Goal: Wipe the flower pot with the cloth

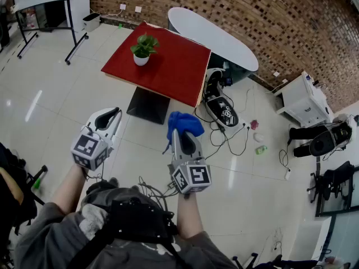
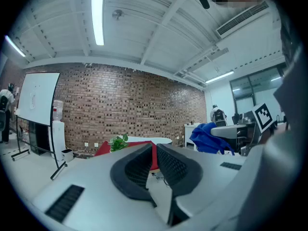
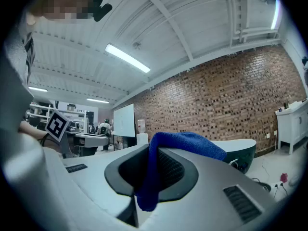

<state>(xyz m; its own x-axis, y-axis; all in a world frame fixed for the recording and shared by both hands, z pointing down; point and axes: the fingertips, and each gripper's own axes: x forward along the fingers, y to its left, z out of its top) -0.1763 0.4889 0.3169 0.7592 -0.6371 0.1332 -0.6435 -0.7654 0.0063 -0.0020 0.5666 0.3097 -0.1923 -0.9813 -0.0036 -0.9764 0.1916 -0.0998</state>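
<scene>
In our right gripper (image 3: 151, 163) we hold a soft, fleecy blue cloth (image 3: 188, 141). Its ribbed black pads are pressed on a fold of the fabric. The rest billows up over the smooth grey jaw housing in a rounded hump, and a tail hangs below the pads. From the head view the blue cloth (image 1: 184, 123) drapes loosely over the front of the right gripper (image 1: 181, 133).

Our left gripper (image 2: 153, 150) has its two curved, ribbed black pads drawn almost together, with only a thin slit between them and nothing in it. In the head view the left gripper (image 1: 107, 117) is held over the glossy pale tiled floor (image 1: 50, 94).

The small round white flower pot (image 1: 141, 60), which carries a leafy green plant (image 2: 118, 142), stands upright near the far left corner of the matte red square table (image 1: 171, 66). It is well apart from both grippers and straight ahead of them. Behind the table are a long white oval tabletop (image 1: 213, 35) and a rough brick wall (image 1: 252, 10).
</scene>
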